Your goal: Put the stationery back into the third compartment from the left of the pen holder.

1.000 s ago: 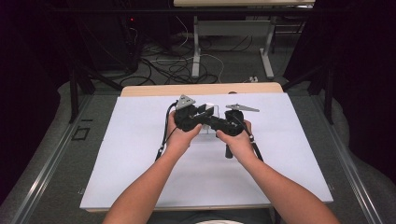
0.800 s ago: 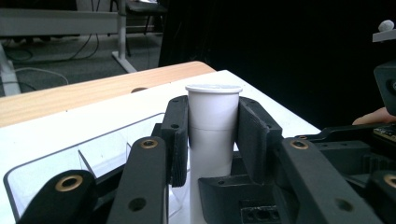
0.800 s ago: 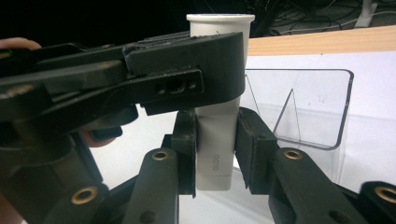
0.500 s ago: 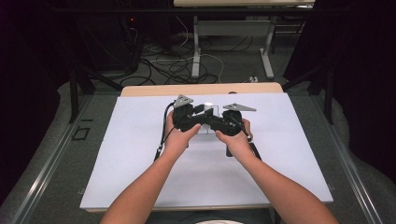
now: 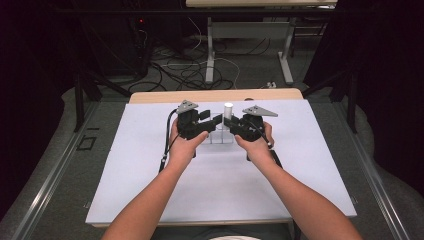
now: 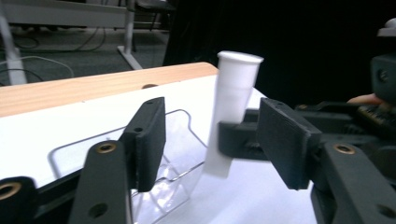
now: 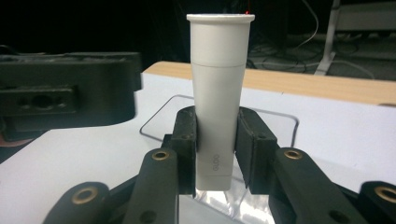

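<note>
A white tube (image 7: pixel 218 93) with a flared rim stands upright, and my right gripper (image 7: pixel 217 140) is shut on its lower part. It hangs just above a clear plastic rack (image 6: pixel 177 140) on the white table cover. My left gripper (image 6: pixel 215 135) faces it from the other side; its jaws have just been opening and now stand apart, with the tube (image 6: pixel 233 102) in the gap and neither pad touching it. In the high view both grippers meet at the table's far middle, left gripper (image 5: pixel 212 120) and right gripper (image 5: pixel 227 122), with the tube's top (image 5: pixel 228 107) between them.
The white cover (image 5: pixel 150 175) spreads over most of the table, with a bare wooden strip (image 5: pixel 215 95) along the far edge. Cables and table legs lie on the floor beyond. The clear rack (image 5: pixel 220 137) sits under the grippers.
The left gripper's jaws have parted and it has drawn slightly left, away from the right one. The white tube now shows upright between the two grippers.
</note>
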The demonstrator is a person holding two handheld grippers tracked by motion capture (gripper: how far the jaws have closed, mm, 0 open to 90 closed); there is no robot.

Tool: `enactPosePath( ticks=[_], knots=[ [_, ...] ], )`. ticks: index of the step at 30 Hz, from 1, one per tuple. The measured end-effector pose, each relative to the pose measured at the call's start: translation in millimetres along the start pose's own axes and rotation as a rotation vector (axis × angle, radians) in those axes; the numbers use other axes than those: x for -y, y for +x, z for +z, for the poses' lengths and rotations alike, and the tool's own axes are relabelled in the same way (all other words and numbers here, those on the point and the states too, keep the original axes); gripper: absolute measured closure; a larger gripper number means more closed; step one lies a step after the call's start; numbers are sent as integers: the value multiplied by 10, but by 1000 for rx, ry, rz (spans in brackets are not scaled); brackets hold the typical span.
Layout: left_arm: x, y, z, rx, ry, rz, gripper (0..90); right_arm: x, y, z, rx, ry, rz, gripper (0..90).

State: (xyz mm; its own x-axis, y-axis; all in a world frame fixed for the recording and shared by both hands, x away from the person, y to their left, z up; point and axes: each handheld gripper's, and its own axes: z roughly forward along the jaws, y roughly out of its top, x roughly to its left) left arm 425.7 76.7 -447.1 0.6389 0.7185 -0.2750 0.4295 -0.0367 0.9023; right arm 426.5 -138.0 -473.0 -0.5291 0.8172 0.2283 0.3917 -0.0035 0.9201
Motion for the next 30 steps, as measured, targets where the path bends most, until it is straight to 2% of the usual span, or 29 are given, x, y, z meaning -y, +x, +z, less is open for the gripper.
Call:
enactPosePath(
  ticks=[1,5,7,12,16,20,25,27,30],
  knots=[
    [2,9,-13,-4,-5,-7,401,-8,-6,-3,8,-7,-10,706],
    [5,48,-82,-20,-4,21,354,-34,-36,-5,25,-26,-40,706],
    [9,55,-110,-46,4,36,324,-34,-55,14,27,-32,-39,706],
    [38,75,-188,-116,33,79,284,-20,-87,69,37,-42,-73,706],
    [95,108,-243,-141,45,84,267,8,-79,138,53,-37,-108,706],
    [154,141,-307,-157,45,82,246,47,-77,209,61,-18,-119,706],
    [206,200,-378,-206,59,88,159,77,-83,259,72,-8,-123,706],
    [242,224,-399,-224,65,85,156,84,-95,269,81,-2,-134,706],
    [302,262,-431,-227,64,73,120,101,-102,301,87,9,-124,705]
  ],
)
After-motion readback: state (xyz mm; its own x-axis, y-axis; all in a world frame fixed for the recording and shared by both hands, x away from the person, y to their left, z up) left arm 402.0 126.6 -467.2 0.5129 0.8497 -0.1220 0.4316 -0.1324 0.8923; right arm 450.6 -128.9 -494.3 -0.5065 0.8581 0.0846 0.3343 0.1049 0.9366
